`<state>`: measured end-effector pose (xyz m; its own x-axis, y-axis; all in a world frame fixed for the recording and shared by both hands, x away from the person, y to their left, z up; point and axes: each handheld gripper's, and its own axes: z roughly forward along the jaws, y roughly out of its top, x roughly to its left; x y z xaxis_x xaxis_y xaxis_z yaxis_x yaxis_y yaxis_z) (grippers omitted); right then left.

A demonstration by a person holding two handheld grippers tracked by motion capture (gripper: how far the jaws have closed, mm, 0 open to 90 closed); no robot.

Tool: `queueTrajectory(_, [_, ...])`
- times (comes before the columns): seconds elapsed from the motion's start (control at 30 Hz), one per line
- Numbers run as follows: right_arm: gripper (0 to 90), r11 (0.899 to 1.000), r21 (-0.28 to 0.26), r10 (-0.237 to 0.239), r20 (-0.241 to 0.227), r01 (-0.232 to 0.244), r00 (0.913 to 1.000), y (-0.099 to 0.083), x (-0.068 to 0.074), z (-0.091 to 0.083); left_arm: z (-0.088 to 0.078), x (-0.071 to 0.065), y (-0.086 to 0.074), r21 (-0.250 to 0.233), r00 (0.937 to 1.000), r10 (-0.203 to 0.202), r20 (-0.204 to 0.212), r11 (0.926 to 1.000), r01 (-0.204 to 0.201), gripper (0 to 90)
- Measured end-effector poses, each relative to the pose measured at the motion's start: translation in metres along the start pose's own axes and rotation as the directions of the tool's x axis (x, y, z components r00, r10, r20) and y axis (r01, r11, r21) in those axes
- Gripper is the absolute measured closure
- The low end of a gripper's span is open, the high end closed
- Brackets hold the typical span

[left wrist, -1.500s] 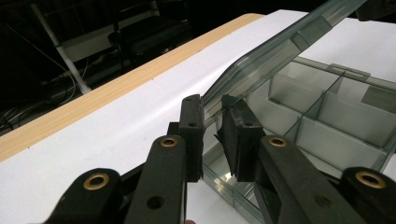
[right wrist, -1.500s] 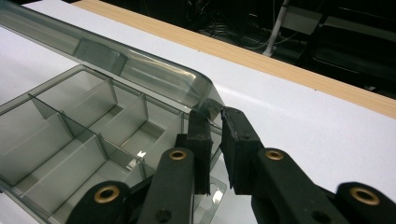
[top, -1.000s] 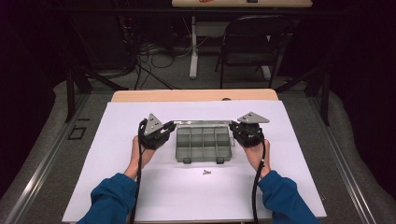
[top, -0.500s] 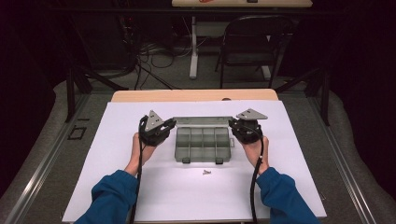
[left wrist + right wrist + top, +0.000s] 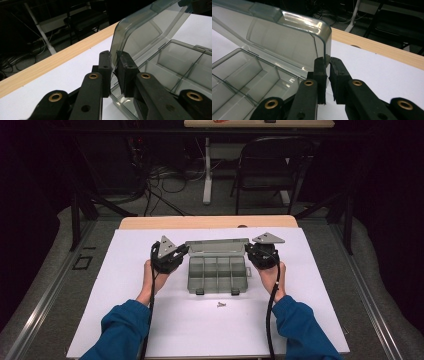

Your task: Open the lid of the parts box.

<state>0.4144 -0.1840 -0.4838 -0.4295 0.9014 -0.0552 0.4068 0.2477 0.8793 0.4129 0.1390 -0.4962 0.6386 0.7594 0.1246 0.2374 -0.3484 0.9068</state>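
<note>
A smoky clear compartment box point(image 5: 218, 276) lies on the white table sheet, its lid point(image 5: 217, 246) tilted up at the back. My left gripper point(image 5: 182, 251) is shut on the lid's left side edge. In the left gripper view the pads point(image 5: 125, 65) pinch the thin lid wall point(image 5: 147, 30) above the empty compartments point(image 5: 175, 62). My right gripper point(image 5: 249, 250) is shut on the lid's right side edge. The right gripper view shows its jaws point(image 5: 327, 61) clamping the rounded lid corner point(image 5: 287, 37), with the dividers point(image 5: 244, 72) below.
A small screw point(image 5: 220, 304) lies on the white sheet point(image 5: 125, 285) just in front of the box. The wooden table edge point(image 5: 165, 222) runs behind. Beyond it stand a black folding chair point(image 5: 272, 170) and a tangle of floor cables point(image 5: 160, 180).
Both grippers and the lid edge that they hold sit slightly farther back than a second ago. Otherwise the scene looks the same.
</note>
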Motion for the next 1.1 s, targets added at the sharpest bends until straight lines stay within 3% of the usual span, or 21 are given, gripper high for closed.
queueTrajectory(1.1, [84.8,0.998,0.009,0.055,-0.003,-0.055,0.9985,0.007,-0.01,0.02,0.021,0.01,0.004,-0.008,0.9978,-0.054,-0.04,0.9986,0.053,82.8])
